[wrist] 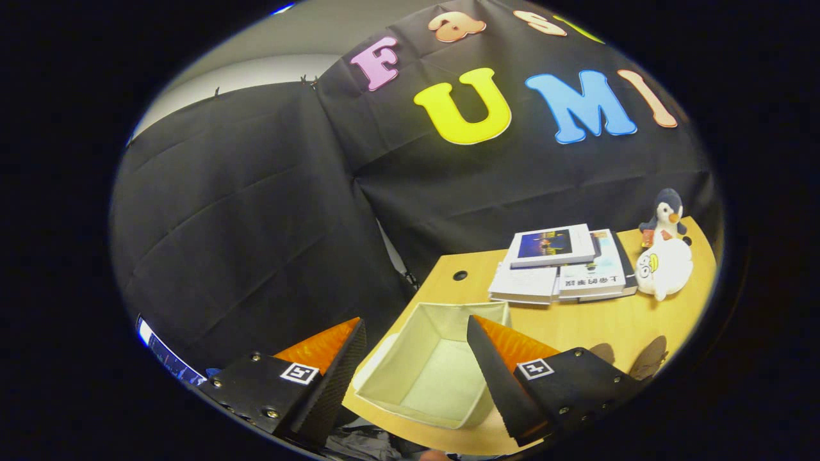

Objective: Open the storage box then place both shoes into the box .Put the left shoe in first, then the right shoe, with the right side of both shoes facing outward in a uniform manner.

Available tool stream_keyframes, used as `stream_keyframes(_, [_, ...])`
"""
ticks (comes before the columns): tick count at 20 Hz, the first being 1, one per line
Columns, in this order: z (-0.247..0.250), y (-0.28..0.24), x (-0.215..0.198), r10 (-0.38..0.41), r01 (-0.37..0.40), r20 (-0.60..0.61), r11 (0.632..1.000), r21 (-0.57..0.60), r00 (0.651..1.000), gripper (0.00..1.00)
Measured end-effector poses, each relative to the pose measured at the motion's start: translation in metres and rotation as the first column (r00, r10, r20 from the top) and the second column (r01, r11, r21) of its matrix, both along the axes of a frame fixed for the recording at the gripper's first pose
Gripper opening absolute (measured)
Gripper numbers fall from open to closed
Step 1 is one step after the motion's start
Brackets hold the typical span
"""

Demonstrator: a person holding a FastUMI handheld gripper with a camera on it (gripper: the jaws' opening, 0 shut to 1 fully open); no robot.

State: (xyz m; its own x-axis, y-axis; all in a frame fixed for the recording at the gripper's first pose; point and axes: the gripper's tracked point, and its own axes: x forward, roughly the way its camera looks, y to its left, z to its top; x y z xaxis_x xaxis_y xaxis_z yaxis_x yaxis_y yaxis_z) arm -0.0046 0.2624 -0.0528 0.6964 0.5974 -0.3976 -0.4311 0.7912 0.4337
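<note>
A: "Pale fabric box [430, 368] sits open on the desk [596, 326], just ahead of the gripper [416, 365], jaws spread, empty."
B: "The soft walls could buckle if a finger catches the rim."

1. The storage box [430, 368] is a pale cream, soft-sided fabric bin.
2. It stands upright with its top open; nothing lies on its bare floor.
3. It sits at the near left corner of the wooden table, one edge close to the table's rim.
4. It shows between the gripper [416, 330] fingers, which are spread apart, holding nothing.
</note>
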Motion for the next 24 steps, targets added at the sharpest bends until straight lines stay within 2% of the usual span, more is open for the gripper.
stream_keyframes(6, [-0.042,-0.077,0.012,-0.115,0.118,0.025,0.981,-0.157,0.993,0.97])
stream_keyframes(12, [-0.082,-0.126,0.012,-0.188,0.183,-0.004,0.959,-0.216,0.982,0.97])
stream_keyframes(17, [-0.121,-0.160,0.011,-0.232,0.217,-0.015,0.931,-0.292,0.973,0.97])
stream_keyframes(24, [-0.179,-0.193,0.003,-0.288,0.238,-0.101,0.908,-0.345,0.952,0.97])
